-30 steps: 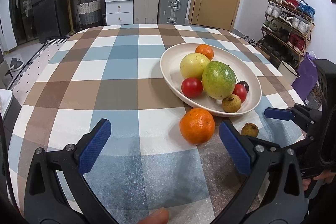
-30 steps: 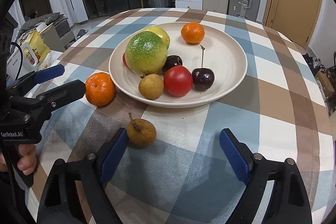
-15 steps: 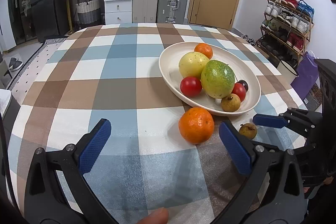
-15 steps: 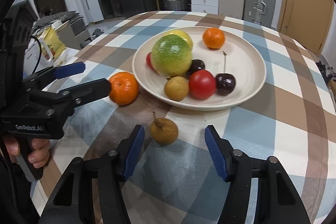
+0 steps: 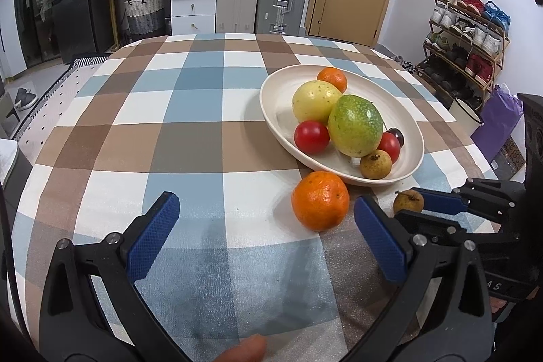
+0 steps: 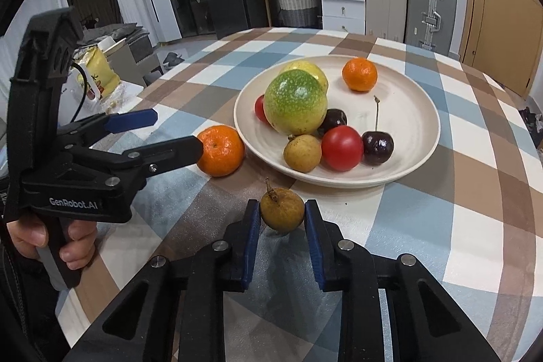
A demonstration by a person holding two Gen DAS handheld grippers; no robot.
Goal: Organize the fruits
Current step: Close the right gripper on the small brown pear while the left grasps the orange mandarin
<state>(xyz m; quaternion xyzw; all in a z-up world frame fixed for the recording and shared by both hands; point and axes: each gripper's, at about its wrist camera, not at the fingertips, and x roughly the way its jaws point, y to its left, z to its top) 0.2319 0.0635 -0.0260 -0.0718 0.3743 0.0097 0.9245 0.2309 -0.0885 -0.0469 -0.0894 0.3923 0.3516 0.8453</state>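
The right gripper (image 6: 282,217) has its two blue pads closed against either side of a small brown longan (image 6: 282,209), which sits on the checked tablecloth (image 6: 441,226) just near of the cream plate (image 6: 420,111); whether the fruit is lifted off the cloth cannot be told. The longan's stem points up and to the left. A narrow strip of cloth separates it from the plate's near rim.

The left gripper (image 5: 268,236) hangs with its jaws wide apart, nothing between them. A loose orange mandarin (image 5: 320,201) lies on the cloth just inside its right finger, close to the plate's near-left edge; in the right wrist view the same mandarin (image 6: 220,150) sits just beside the rim, and the tip of the left tool's near finger overlaps its left side, though contact cannot be told.

On the plate lie a large green fruit (image 6: 294,106), a yellow fruit (image 5: 316,102) behind it, a second mandarin (image 6: 359,74) at the far side, two red tomatoes (image 6: 342,147), a second longan (image 6: 302,153) near the rim and dark cherries (image 6: 378,143). The right half of the plate is bare.

To the left of the plate the cloth runs open across to the table's rounded edge (image 5: 101,63); to the right there is also free cloth up to the far right edge
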